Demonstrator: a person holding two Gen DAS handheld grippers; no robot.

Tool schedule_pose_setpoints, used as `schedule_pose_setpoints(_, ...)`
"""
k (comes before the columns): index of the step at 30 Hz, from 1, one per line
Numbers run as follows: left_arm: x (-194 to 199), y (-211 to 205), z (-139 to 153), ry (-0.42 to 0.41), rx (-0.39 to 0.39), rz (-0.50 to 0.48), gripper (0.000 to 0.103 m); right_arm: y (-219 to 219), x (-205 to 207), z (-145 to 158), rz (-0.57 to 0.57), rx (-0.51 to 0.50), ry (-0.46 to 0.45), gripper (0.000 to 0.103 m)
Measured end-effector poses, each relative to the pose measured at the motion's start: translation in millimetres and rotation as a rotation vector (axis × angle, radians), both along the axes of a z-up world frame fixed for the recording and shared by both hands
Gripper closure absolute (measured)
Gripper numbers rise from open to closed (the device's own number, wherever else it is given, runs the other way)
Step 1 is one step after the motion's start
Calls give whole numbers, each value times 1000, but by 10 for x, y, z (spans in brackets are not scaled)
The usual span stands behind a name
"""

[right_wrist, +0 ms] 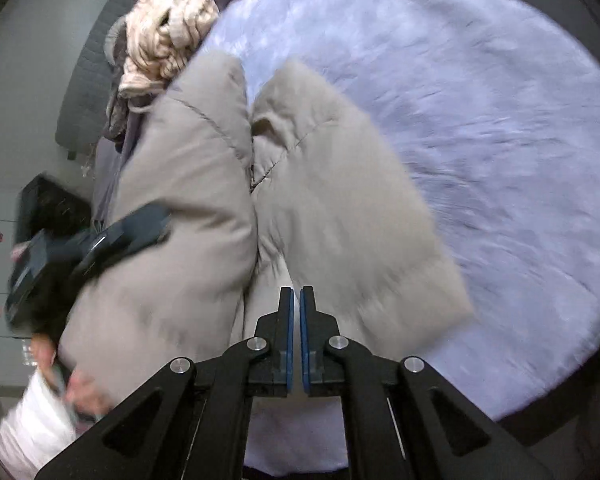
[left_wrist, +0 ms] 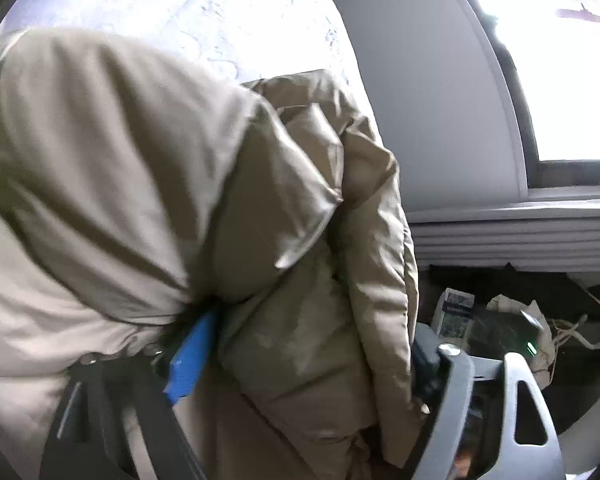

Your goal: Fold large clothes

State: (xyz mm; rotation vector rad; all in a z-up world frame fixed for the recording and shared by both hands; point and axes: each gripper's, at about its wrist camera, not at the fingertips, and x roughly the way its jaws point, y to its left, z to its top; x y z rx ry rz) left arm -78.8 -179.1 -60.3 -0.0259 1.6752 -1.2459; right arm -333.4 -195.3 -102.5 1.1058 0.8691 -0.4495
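The bed [right_wrist: 480, 128], under a pale lilac fuzzy cover, fills the right and top of my right wrist view, and the big beige puffer jacket [right_wrist: 204, 208] lies on it from centre to lower left, split into two padded lobes with a seam valley between them. I judge it bulky but light, soft and springy, with a slick shell that will slide and puff back open, so I'd take hold at a stitched seam or hem edge, not a fat panel. My left gripper [right_wrist: 96, 240] sits at the left of the frame against the left lobe; in its own view a blue pad [left_wrist: 190, 356] is buried in a bunched fold of jacket [left_wrist: 140, 168], jaws pinching fabric. My right gripper [right_wrist: 297, 312] hovers at bottom centre, jaws nearly pressed together; whether they hold anything I cannot tell. A heap of knitted clothes [right_wrist: 172, 28] sits upper left. No container's contents are readable, though a small carton [left_wrist: 454, 312] stands lower right in the left view.
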Motion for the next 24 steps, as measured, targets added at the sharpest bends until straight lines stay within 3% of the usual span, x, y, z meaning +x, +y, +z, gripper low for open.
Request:
schedule_pose_setpoints(2, -88, -163, 17, -25, 12, -5, 19, 249, -132, 240, 3, -47, -37, 68)
schedule_pose_setpoints(3, -48, -172, 17, -30, 16, -4, 19, 337, -163, 342, 11, -69, -50, 33)
schedule_pose_setpoints(4, -59, -195, 25, -37, 19, -3, 19, 472, -185, 477, 34, -110, -76, 16)
schedule_pose_setpoints(8, -190, -314, 140, -71, 34, -10, 19, 653, 126, 801, 165, -210, -107, 16)
schedule_pose_setpoints(12, -305, -452, 507, -192, -16, -13, 19, 733, 562, 724, 204, -325, 26, 17)
schedule_pose_setpoints(14, -242, -328, 734, -287, -55, 12, 19, 633, 643, 670, 162, -375, 68, 28)
schedule_pose_setpoints(16, -149, -229, 920, -427, -70, 66, 19, 603, 619, 674, 128, -408, 92, 82)
schedule_pose_setpoints(18, 47, -120, 918, -576, -11, 125, 19, 509, 593, 615, 95, -402, 97, 87)
schedule_pose_setpoints(20, 183, -100, 777, -654, 74, 155, 19, 434, 583, 572, 77, -409, 116, 89)
schedule_pose_setpoints(24, 281, -189, 406, -618, 127, 189, 19, 400, 417, 494, 36, -401, 167, 89)
